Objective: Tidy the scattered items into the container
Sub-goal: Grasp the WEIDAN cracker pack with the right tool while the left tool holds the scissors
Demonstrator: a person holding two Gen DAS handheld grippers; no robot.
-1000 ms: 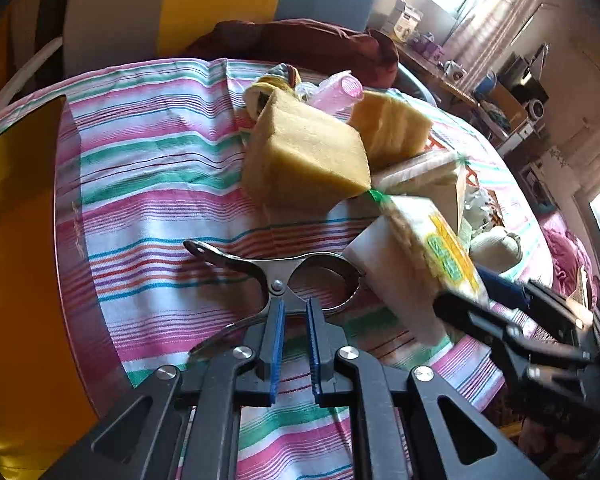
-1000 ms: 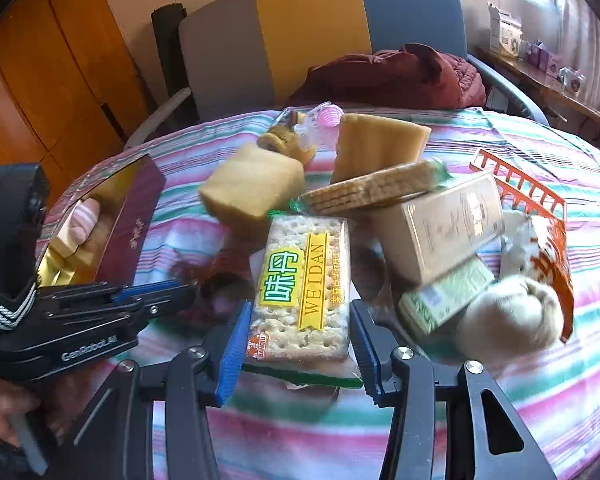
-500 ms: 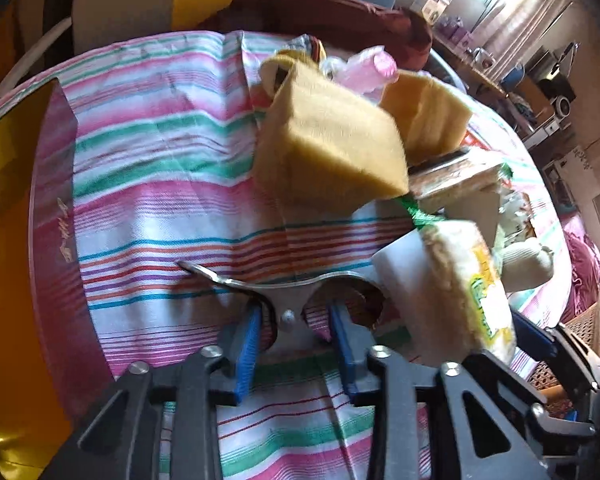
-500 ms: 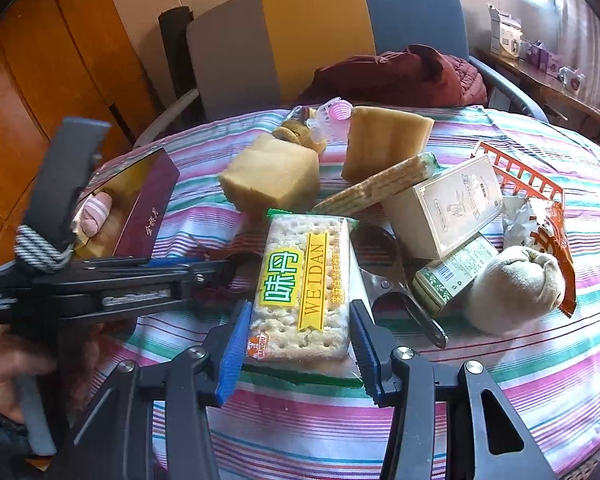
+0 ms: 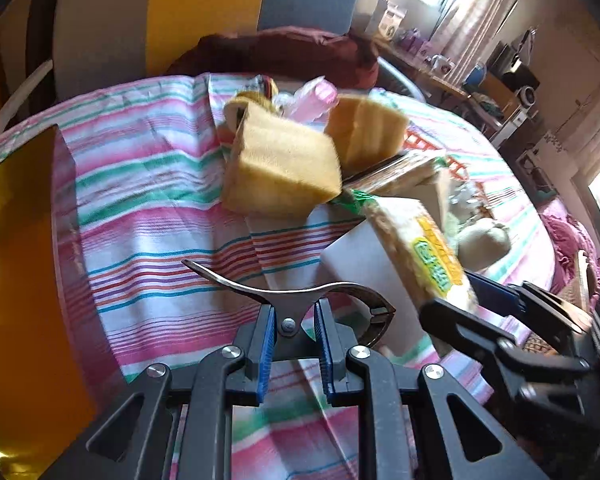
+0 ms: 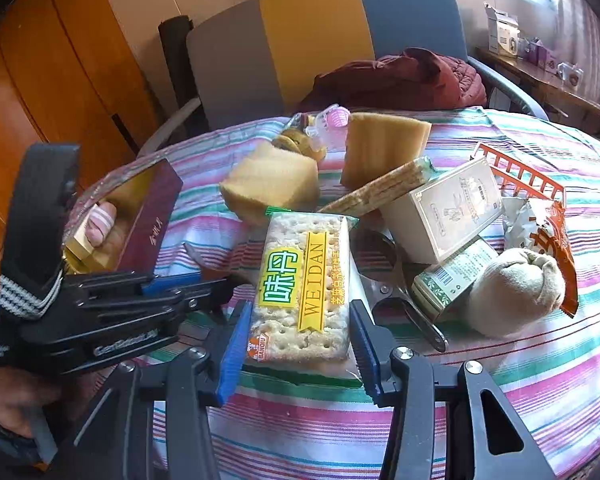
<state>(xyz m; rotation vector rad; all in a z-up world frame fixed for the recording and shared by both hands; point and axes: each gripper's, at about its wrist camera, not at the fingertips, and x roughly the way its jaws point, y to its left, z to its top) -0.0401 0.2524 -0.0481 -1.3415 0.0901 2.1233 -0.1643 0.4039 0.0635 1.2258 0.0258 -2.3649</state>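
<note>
The left hand-held gripper (image 5: 294,336) is being kept clamped tight on the pivot of a metal tool with a curved handle and a ring-shaped jaw (image 5: 288,300), which is being held above the striped tablecloth (image 5: 140,208) covering the tabletop. The right hand-held gripper (image 6: 300,344) is being held partly open, its 2 blue pads pressed against the sides of a cracker packet marked WEIDAN (image 6: 304,284). At the left edge, a maroon box with a gold lining (image 6: 140,216) is being used as the container; something pink-striped is lying inside it. Farther off, 2 yellow sponges (image 6: 276,184) are lying beside a pink roller (image 6: 334,118). To the right, a cream carton (image 6: 448,208), a rolled sock (image 6: 516,292) and an orange basket (image 6: 520,172) are being left close together.
</note>
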